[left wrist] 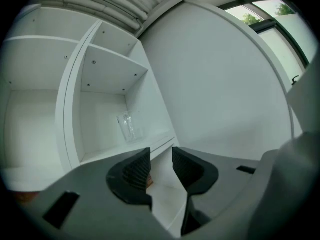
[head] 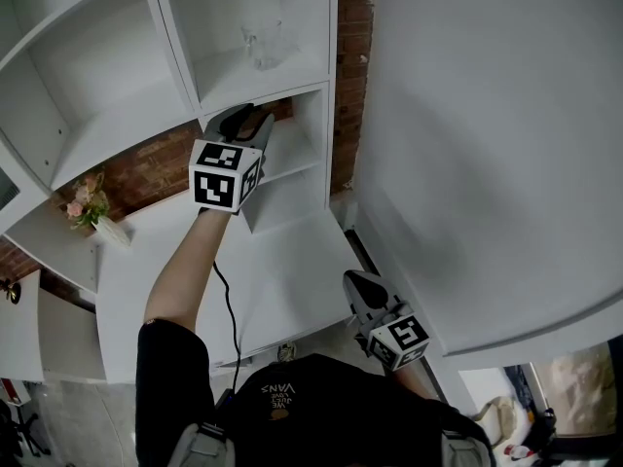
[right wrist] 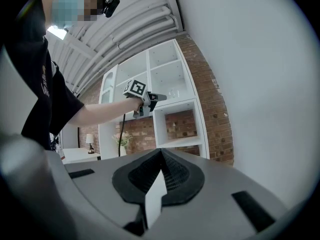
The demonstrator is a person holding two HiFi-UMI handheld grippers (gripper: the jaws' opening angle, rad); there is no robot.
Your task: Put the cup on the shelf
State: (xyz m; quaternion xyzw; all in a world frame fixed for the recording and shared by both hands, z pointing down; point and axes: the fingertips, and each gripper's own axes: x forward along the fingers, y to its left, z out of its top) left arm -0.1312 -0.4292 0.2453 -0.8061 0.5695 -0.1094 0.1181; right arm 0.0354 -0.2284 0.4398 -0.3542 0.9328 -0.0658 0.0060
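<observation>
Two grippers in head view: left gripper [head: 248, 115] up at the white shelf unit [head: 107, 115], just below the compartment where the clear glass cup [head: 263, 45] stands. Right gripper [head: 358, 282] low by the person's torso, well apart from the unit. Flower vase [head: 97, 217] on a ledge left of the left gripper, brick wall [head: 146, 168] behind the unit, plain white wall [head: 487, 144] to its right.

Left gripper view: jaws slightly apart, empty. Cup upright inside its compartment, above-left of the jaws, not touching.

Right gripper view: jaws pressed together, nothing held. Only this view shows the ribbed ceiling [right wrist: 135, 19] and a lamp [right wrist: 90, 140] left of the unit.
</observation>
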